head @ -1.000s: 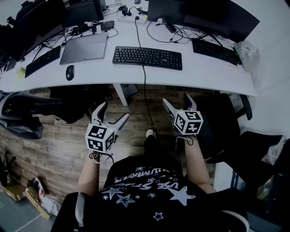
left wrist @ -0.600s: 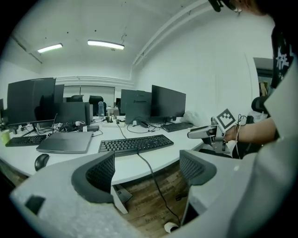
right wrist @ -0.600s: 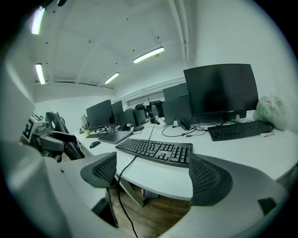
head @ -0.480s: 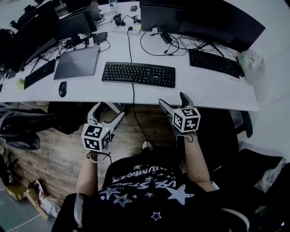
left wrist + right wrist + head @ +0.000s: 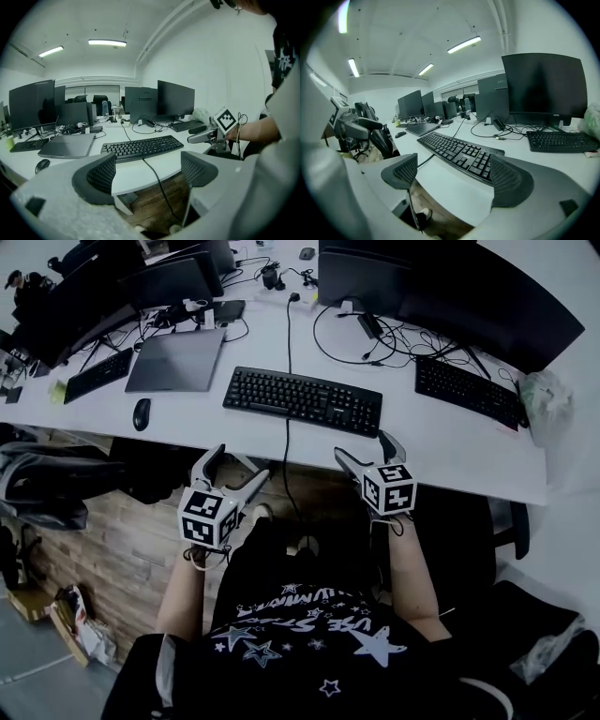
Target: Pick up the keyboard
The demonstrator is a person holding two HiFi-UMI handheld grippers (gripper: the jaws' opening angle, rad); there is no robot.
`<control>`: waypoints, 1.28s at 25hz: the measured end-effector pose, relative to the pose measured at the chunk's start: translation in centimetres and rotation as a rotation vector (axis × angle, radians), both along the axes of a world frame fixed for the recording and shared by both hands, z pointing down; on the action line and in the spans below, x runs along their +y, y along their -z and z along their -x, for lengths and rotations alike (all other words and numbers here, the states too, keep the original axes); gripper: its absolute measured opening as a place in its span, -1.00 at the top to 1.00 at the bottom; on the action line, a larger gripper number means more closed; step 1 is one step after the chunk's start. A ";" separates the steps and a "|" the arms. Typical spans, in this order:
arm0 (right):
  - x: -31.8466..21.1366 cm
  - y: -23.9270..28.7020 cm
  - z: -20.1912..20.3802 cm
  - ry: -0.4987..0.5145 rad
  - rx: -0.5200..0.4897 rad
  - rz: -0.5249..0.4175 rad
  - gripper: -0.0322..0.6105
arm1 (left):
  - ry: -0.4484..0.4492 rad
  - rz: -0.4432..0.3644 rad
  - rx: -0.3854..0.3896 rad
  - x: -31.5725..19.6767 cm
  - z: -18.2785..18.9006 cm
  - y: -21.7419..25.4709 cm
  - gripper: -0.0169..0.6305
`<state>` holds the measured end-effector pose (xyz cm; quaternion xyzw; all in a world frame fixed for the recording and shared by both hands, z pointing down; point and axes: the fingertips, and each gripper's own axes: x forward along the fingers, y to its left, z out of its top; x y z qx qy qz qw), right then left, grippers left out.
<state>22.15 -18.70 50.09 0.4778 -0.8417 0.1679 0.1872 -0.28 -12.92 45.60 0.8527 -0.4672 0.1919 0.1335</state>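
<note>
The left gripper is hanging just short of the white desk, its jaws standing wide apart with nothing between them; past their tips only the desk's front edge and a black cable are showing. The right gripper is hovering level with it, tips right at the desk edge, and its jaws are also gaping open and gripping nothing.

The black keyboard is lying flat on the desk ahead of both tools, untouched: it is sitting forward and to the right of the left gripper, and forward and slightly to the left of the right gripper, whose right jaw is pointing toward the keyboard's near right corner. Its cable is running back off the desk edge and dropping down between the two grippers.

Further off to the left of the left gripper a black mouse is resting on the desk, and beyond that a closed grey laptop. Ahead and to the right of the right gripper a second keyboard is lying in front of a dark monitor
</note>
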 end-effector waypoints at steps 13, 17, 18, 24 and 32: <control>-6.0 -3.1 3.0 0.137 0.303 0.065 -0.72 | -0.087 0.025 -0.005 -9.9 2.9 -2.5 -0.36; -8.7 -4.5 4.4 0.251 0.418 0.117 -0.78 | -0.144 0.041 0.007 -13.7 2.7 -2.9 -0.36; -9.3 -4.7 4.8 0.282 0.440 0.129 -0.79 | -0.157 0.047 0.011 -14.6 2.7 -3.1 -0.36; -13.1 -7.1 6.0 0.442 0.568 0.239 -0.86 | -0.220 0.067 0.024 -19.0 2.6 -4.1 -0.36; -13.9 -10.0 8.1 0.698 0.638 0.415 -0.88 | -0.273 0.103 0.028 -22.6 3.0 -5.2 -0.36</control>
